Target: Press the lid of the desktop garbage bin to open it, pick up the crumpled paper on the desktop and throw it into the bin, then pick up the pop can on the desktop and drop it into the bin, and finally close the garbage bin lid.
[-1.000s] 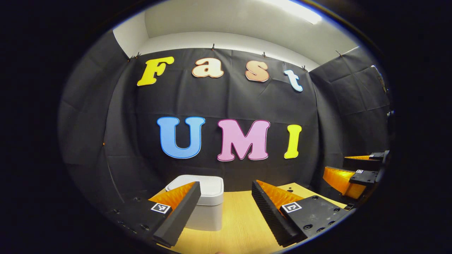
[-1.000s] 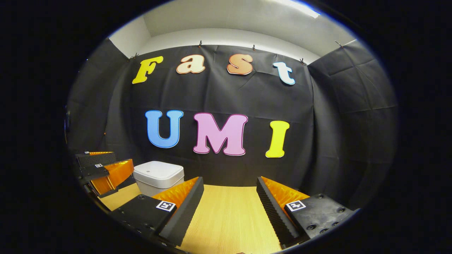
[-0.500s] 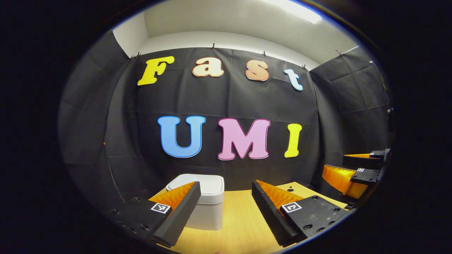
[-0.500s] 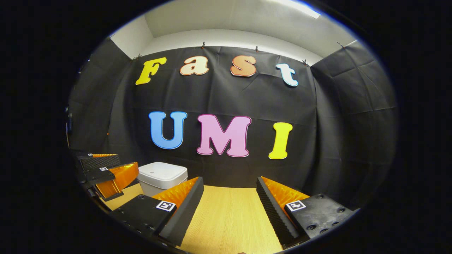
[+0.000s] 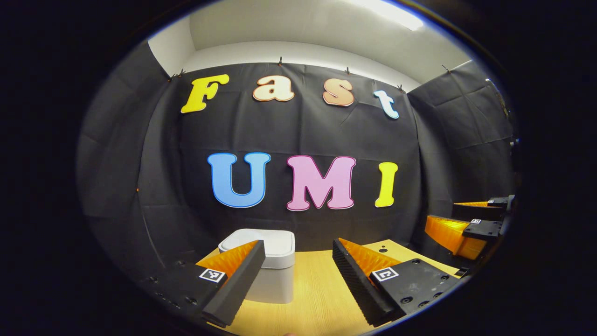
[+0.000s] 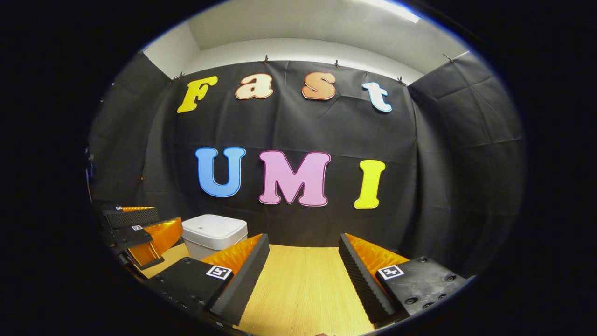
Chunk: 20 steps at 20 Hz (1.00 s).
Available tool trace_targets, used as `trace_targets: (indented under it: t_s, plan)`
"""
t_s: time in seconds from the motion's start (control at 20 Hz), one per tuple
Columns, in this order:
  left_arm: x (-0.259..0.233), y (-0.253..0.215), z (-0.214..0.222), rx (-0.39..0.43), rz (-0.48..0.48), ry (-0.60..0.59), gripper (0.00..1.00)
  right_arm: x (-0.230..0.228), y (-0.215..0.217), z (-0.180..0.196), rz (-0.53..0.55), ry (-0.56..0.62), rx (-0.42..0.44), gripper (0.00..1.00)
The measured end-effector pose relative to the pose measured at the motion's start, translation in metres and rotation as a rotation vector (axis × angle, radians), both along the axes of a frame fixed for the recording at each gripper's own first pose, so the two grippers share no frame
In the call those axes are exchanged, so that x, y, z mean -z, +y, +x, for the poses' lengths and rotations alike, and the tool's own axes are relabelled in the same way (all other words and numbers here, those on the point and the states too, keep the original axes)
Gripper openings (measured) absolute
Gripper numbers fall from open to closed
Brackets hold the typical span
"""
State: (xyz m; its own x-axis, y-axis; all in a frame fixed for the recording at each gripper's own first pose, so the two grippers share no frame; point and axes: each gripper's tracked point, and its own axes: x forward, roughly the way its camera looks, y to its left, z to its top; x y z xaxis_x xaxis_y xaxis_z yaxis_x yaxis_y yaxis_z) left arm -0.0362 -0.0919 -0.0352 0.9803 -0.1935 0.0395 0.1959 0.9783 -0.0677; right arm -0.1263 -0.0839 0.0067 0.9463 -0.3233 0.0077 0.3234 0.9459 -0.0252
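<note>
A small white garbage bin [image 5: 274,268] with its lid down stands on the wooden desktop [image 5: 317,298] near the back wall. My left gripper [image 5: 298,282] is open, held above the desk in front of the bin, whose left part sits behind the left finger. In the right gripper view the bin [image 6: 213,233] is at the far left, beside the left gripper [image 6: 140,231]. My right gripper [image 6: 303,280] is open over bare wood, nothing between its fingers. It also appears at the right edge of the left gripper view, as the right gripper [image 5: 466,224], raised and open.
Black cloth walls close the booth at the back and both sides. The wooden desktop [image 6: 303,289] ends at the back wall just behind the bin. A small dark hole [image 5: 383,250] marks the wood on the right.
Both views shifted only slightly. In the left gripper view the right gripper has risen a little. The bin lid stays down and both grippers stay open.
</note>
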Motion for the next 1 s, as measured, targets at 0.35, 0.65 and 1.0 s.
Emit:
trace_targets:
  t_s: [0.35,0.65,1.0]
  plan:
    - [0.0008,-0.0020,0.0007,0.007,0.004,0.006,0.98,-0.0003,-0.0005,-0.0015,0.027,-0.021,0.000,0.97]
    - [0.0009,-0.0022,0.0003,0.005,0.014,0.004,0.98,0.0014,-0.0017,-0.0019,0.034,-0.017,0.000,0.97]
    - [-0.0014,-0.0048,0.0004,0.004,0.025,-0.003,0.98,0.0011,-0.0005,0.0012,0.020,-0.013,-0.014,0.97]
